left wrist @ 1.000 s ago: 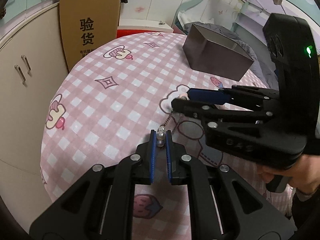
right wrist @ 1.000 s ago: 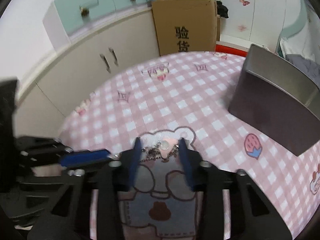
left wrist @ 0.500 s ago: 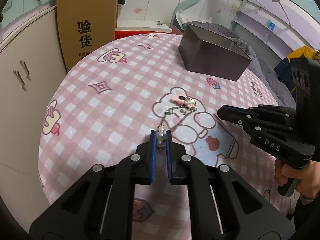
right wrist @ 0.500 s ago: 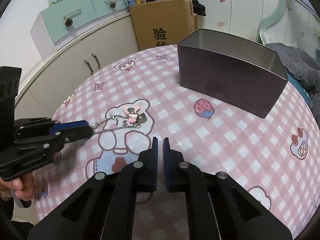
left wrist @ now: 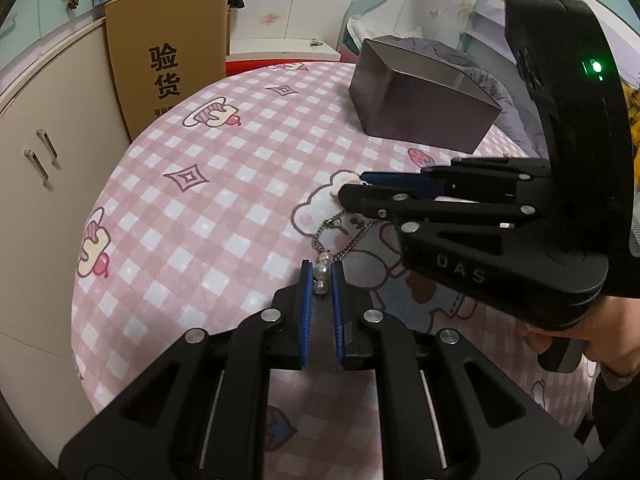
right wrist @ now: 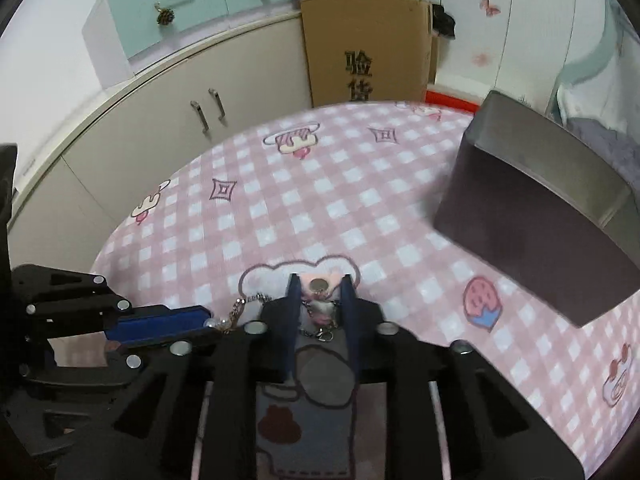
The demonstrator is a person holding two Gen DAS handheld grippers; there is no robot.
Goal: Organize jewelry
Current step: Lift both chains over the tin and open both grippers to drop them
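Pink checked cloth (left wrist: 208,216) covers the table, with cream cupboards (left wrist: 44,168) at the left, a cardboard box (left wrist: 168,60) behind and a grey tin (left wrist: 420,108) at the far right. Low on the bear print, the left gripper (left wrist: 322,280) is clamped on the pearl end (left wrist: 322,276) of a chain (left wrist: 352,240) that lies on the cloth. Just right of it, the right gripper (right wrist: 322,300) has just been opening its jaws, which stand apart around the pink charm (right wrist: 320,285) at the chain's other end, not pressing on it.
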